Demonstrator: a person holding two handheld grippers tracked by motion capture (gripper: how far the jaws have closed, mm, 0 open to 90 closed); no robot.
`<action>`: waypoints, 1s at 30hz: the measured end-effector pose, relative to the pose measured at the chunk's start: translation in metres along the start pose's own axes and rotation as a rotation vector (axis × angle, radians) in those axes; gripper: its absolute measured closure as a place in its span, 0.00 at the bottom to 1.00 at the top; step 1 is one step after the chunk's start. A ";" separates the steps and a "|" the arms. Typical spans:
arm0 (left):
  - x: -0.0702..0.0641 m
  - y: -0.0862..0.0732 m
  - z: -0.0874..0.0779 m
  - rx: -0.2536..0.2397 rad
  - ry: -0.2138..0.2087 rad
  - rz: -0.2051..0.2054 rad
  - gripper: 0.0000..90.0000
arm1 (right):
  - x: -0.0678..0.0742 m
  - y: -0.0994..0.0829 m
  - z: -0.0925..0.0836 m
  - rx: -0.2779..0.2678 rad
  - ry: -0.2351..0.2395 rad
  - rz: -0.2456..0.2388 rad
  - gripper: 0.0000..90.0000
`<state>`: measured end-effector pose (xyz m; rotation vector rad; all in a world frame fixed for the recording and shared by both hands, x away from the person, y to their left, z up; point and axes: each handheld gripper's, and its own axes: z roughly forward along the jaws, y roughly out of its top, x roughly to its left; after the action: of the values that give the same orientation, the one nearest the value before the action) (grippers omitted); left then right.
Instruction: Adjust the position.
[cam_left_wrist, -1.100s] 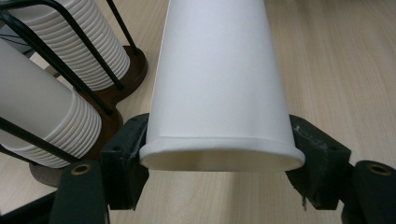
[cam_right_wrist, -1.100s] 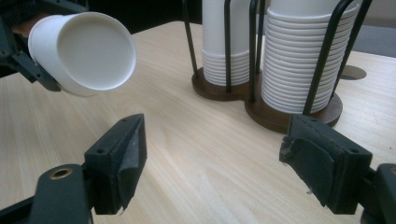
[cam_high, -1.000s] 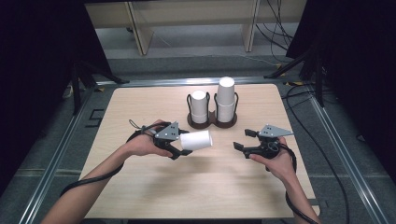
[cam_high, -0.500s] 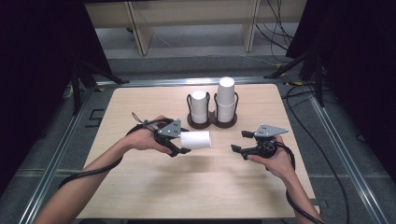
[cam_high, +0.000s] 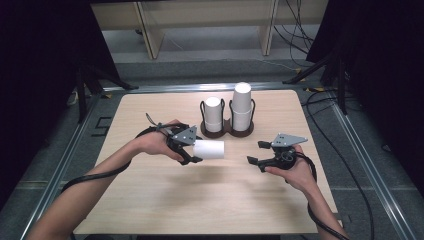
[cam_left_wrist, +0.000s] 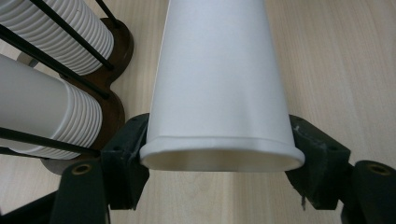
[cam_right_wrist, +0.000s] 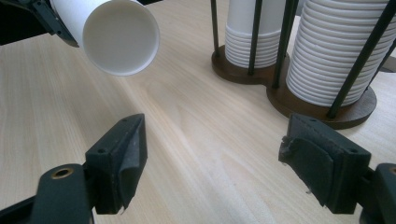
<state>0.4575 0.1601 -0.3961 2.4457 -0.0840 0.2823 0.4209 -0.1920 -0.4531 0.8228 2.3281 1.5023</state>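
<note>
Cup sits sideways in your left gripper, jaws pinching its rim; squeeze harder and it crumples. Right gripper jaws wide, empty.

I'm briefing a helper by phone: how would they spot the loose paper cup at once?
Start at the dark double cup rack at the far middle of the wooden table. Just in front of it, the left gripper holds one white paper cup. Unlike the stacked, upright cups in the rack, it is single and lies sideways.
</note>
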 end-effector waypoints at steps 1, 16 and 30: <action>0.000 0.001 0.000 -0.005 -0.002 -0.005 0.33 | -0.001 0.001 -0.001 0.008 0.001 -0.018 0.25; 0.006 0.008 -0.007 0.046 -0.009 0.019 0.33 | 0.002 0.007 0.001 0.014 0.004 -0.030 0.26; 0.011 0.016 -0.016 0.126 -0.019 0.062 0.33 | 0.006 0.012 0.003 0.036 0.039 -0.038 0.27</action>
<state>0.4628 0.1581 -0.3720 2.5740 -0.1547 0.3003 0.4210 -0.1825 -0.4427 0.7599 2.3918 1.4770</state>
